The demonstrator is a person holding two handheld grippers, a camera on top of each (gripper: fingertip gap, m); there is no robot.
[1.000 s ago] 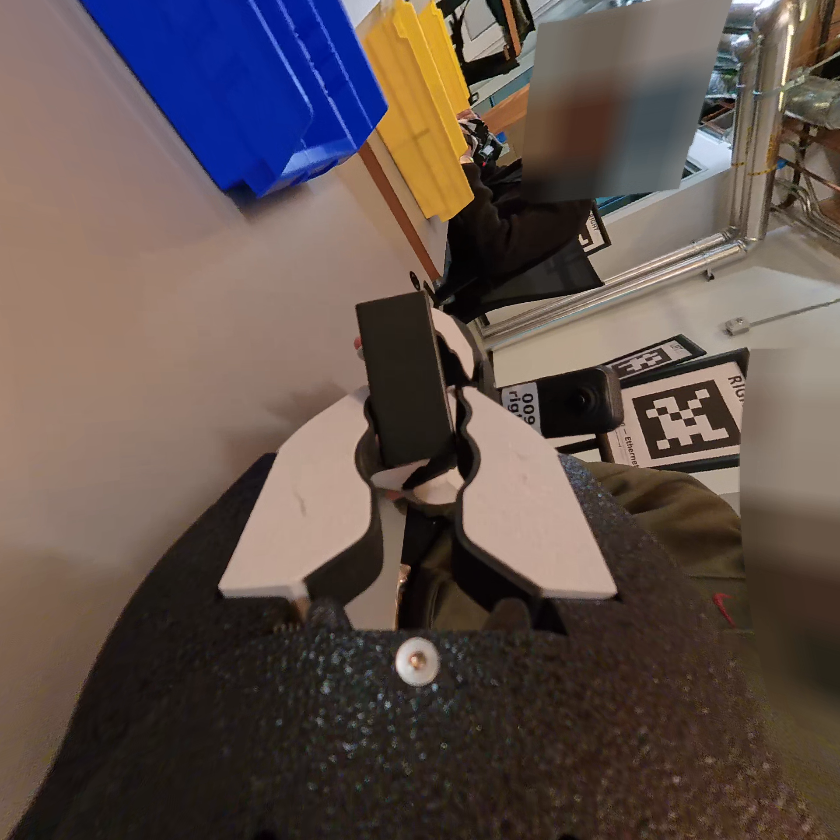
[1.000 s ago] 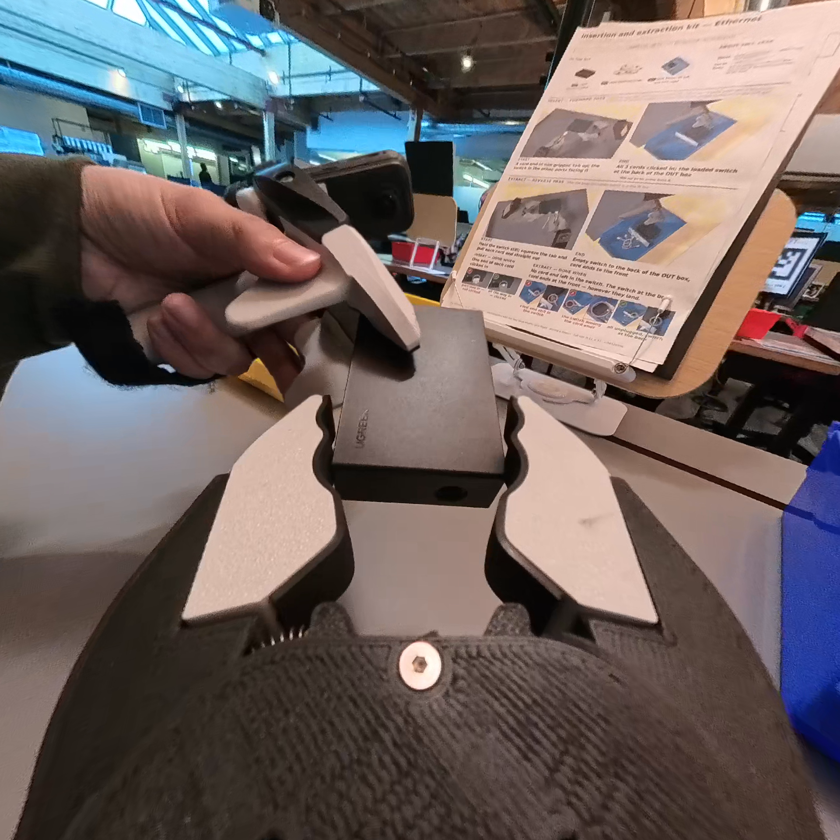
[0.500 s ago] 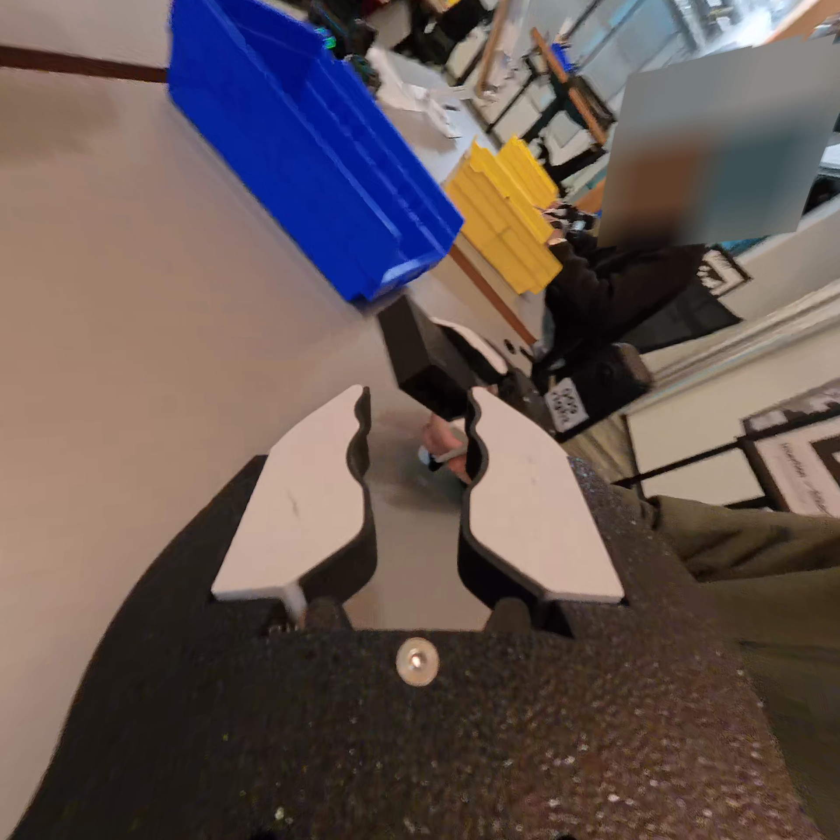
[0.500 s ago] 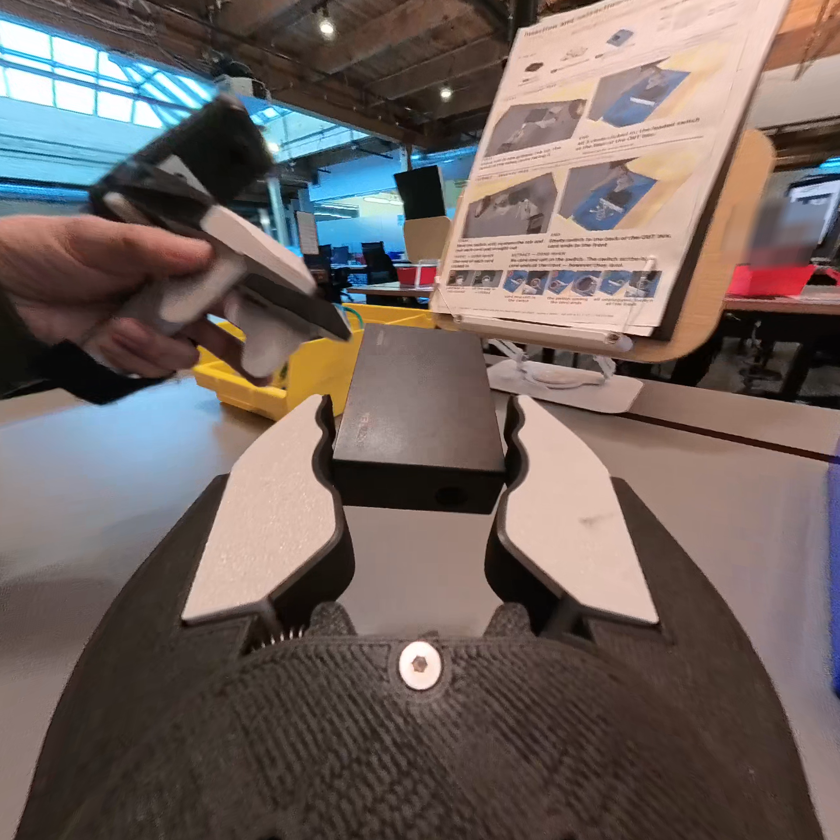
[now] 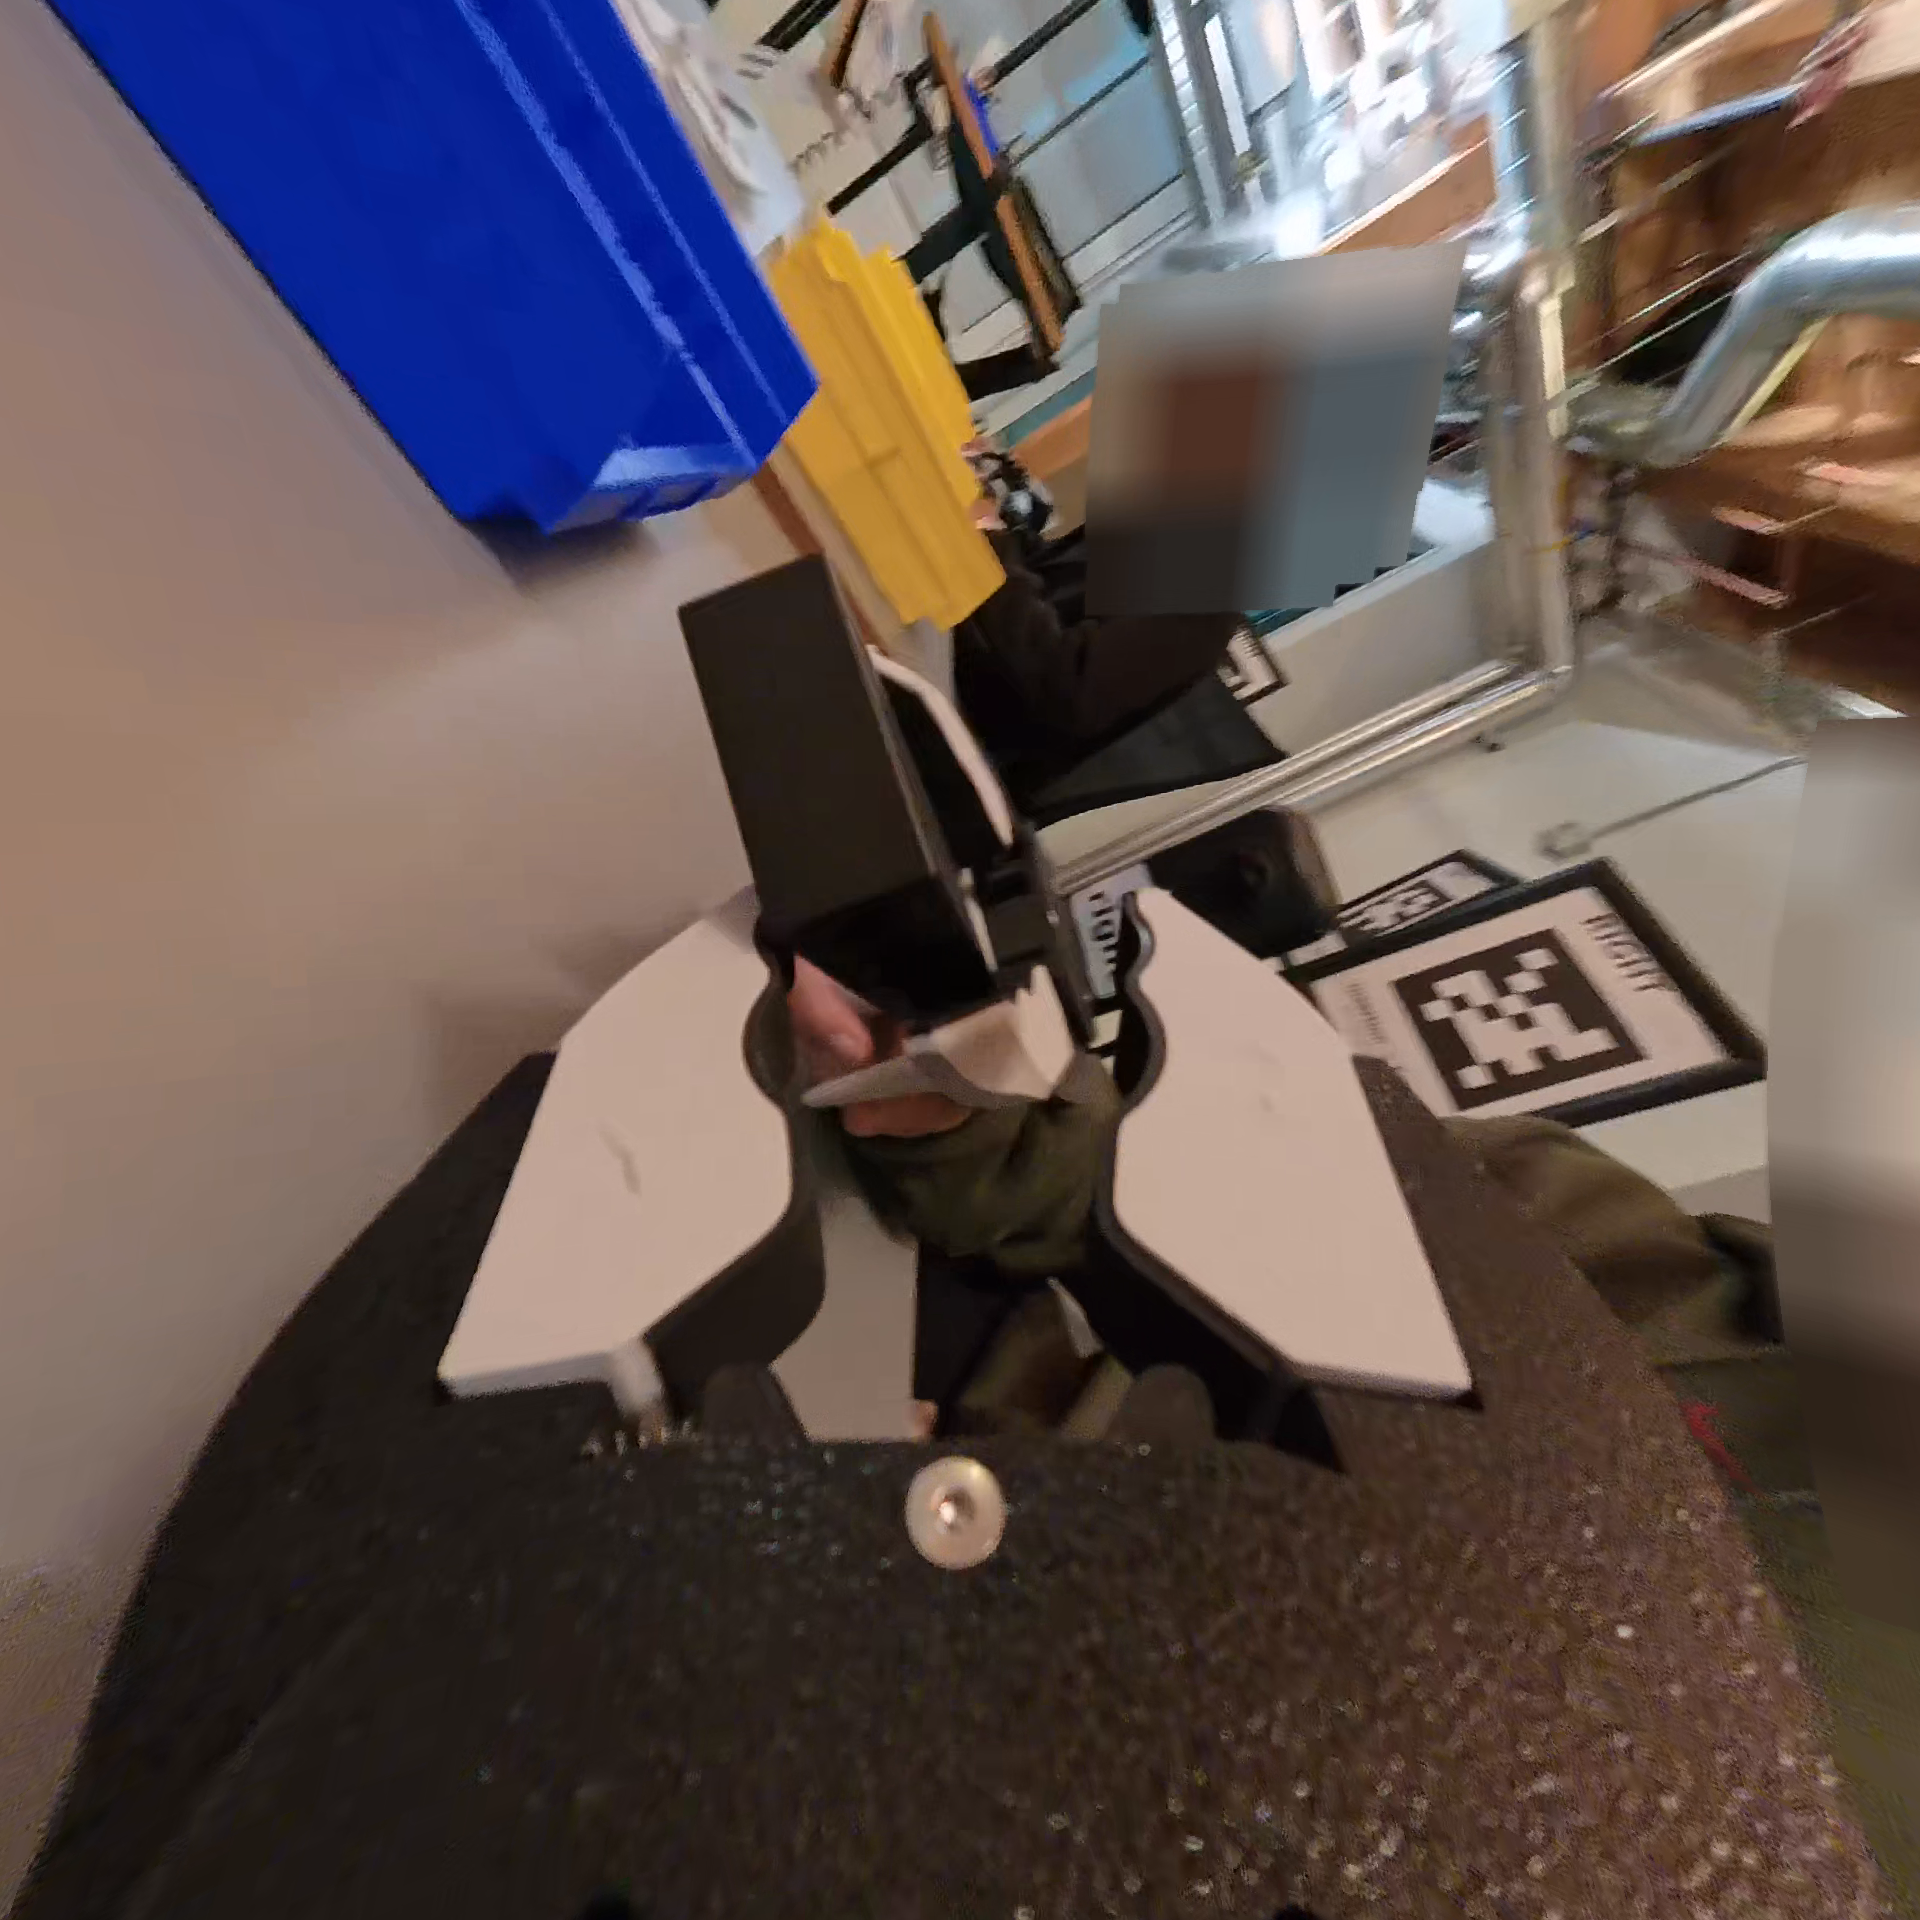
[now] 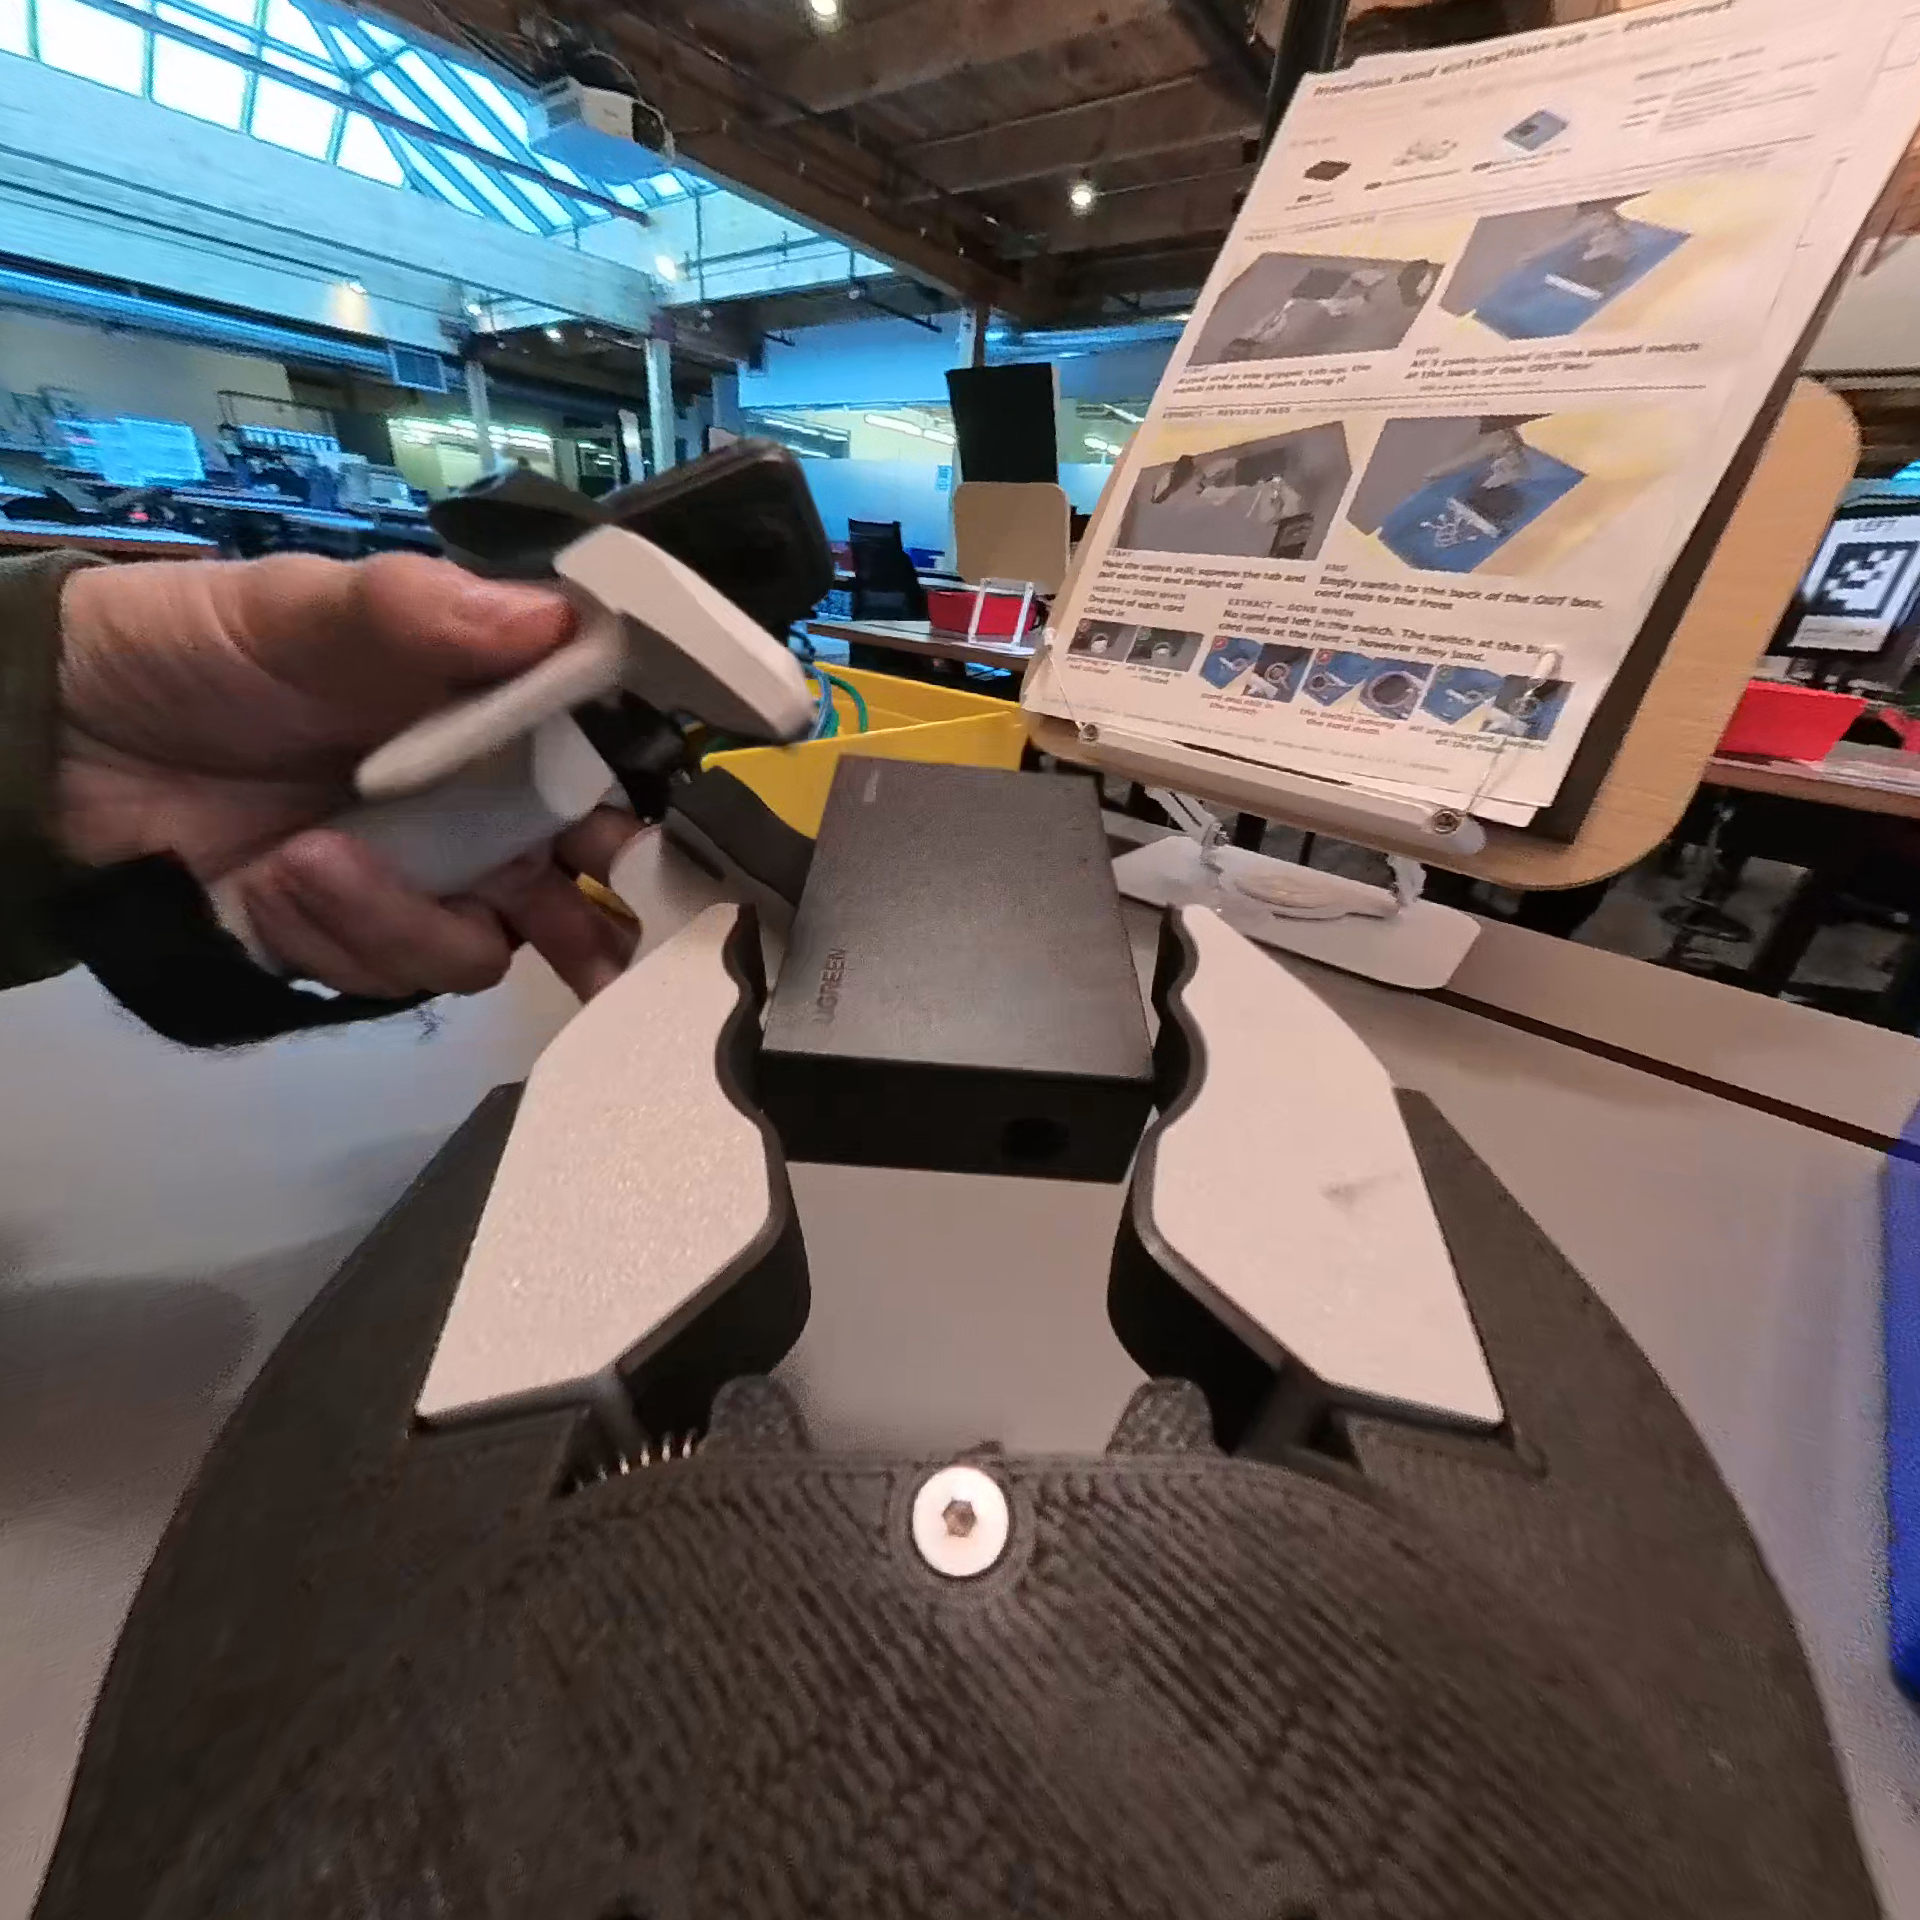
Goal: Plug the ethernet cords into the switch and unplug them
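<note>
The black switch (image 6: 956, 935) is a flat box. My right gripper (image 6: 956, 966) is shut on its near end and holds it level over the grey table (image 6: 208, 1143). My left gripper (image 6: 727, 790), held by a hand (image 6: 260, 727), hovers open at the switch's far left corner, one finger above it and one below. In the left wrist view, my left gripper (image 5: 945, 956) is open and empty, with the switch (image 5: 821, 769) seen end-on just beyond its tips. Thin cords (image 6: 831, 707) lie in the yellow bin; their plugs are hidden.
A yellow bin (image 6: 914, 727) stands behind the switch and a blue bin (image 6: 1901, 1403) at the right edge. An instruction sheet on a wooden stand (image 6: 1455, 468) stands at the back right. In the left wrist view there are the blue bin (image 5: 468, 260), the yellow bin (image 5: 883, 416) and a framed marker board (image 5: 1486, 1008).
The left gripper came off the switch's top, swung up and away, then came back to its far left corner with the jaws wider. The right gripper kept hold of the switch.
</note>
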